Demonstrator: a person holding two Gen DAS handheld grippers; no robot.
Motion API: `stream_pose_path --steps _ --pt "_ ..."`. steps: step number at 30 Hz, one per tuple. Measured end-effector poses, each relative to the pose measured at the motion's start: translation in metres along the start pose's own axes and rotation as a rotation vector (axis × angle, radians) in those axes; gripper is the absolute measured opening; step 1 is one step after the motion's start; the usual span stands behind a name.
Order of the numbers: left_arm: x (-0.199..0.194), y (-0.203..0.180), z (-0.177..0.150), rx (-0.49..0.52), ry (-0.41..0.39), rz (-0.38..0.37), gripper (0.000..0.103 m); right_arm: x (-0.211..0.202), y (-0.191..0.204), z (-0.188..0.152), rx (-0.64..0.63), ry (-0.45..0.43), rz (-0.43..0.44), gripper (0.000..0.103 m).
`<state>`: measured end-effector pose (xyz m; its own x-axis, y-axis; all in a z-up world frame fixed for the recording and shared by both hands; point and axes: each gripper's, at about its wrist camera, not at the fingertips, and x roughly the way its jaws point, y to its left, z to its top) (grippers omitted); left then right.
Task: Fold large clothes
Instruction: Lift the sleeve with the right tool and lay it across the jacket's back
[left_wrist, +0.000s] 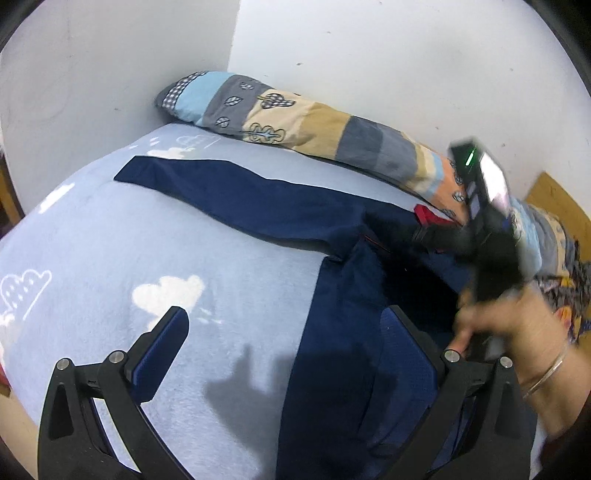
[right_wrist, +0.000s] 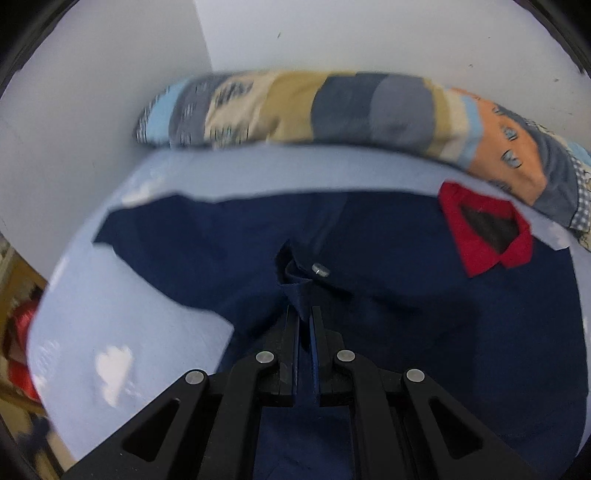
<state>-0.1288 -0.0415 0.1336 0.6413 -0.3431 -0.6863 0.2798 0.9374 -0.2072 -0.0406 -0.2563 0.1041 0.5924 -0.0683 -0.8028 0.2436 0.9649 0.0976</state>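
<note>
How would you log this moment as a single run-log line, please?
left gripper: open above bed sheet | right gripper: shut on navy garment fold | red collar: near patchwork pillow

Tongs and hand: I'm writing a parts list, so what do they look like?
Both tongs are black linkages with silver rivets and blue pads. The right unit carries a green light. The hand wears thin bangles and a dark sleeve.
</note>
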Motion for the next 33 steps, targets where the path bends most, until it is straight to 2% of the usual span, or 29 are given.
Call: stream_pose_path --steps 6,12,14,16,21,24,28,30,33 --pt "0.001 0.008 0.000 -0.020 0.005 -0.001 0.103 0.044 0.016 -0.026 -0.020 0.079 -0.018 0.007" --pt "0.002 0.009 0.001 -0.020 0.006 -0.002 0.103 0.060 0.023 -0.041 -0.054 0.121 -0.046 0.014" --pt "0.002 0.009 0.001 -0.020 0.007 -0.006 0.103 0.061 0.025 -0.043 -0.074 0.131 -0.037 0.026" --pt "0.001 0.008 0.001 -0.019 0.005 -0.005 0.103 0.061 0.031 -0.044 -0.104 0.139 -0.031 0.031" --pt "0.002 0.007 0.001 -0.020 0.008 -0.006 0.103 0.036 0.041 -0.048 -0.170 0.122 -0.009 0.031" --pt "0.002 0.007 0.001 -0.020 0.008 -0.006 0.103 0.017 0.038 -0.046 -0.177 0.072 -0.006 0.037" --pt "0.004 0.005 0.001 -0.017 0.015 -0.008 0.103 -0.002 0.016 -0.042 -0.147 0.011 -0.089 0.046" --pt "0.004 0.003 0.001 -0.014 0.013 -0.008 0.103 -0.004 -0.005 -0.040 -0.104 -0.006 -0.150 0.046" --pt "0.005 0.001 0.000 -0.006 0.013 -0.010 0.103 0.001 -0.037 -0.044 -0.031 0.015 -0.229 0.043"
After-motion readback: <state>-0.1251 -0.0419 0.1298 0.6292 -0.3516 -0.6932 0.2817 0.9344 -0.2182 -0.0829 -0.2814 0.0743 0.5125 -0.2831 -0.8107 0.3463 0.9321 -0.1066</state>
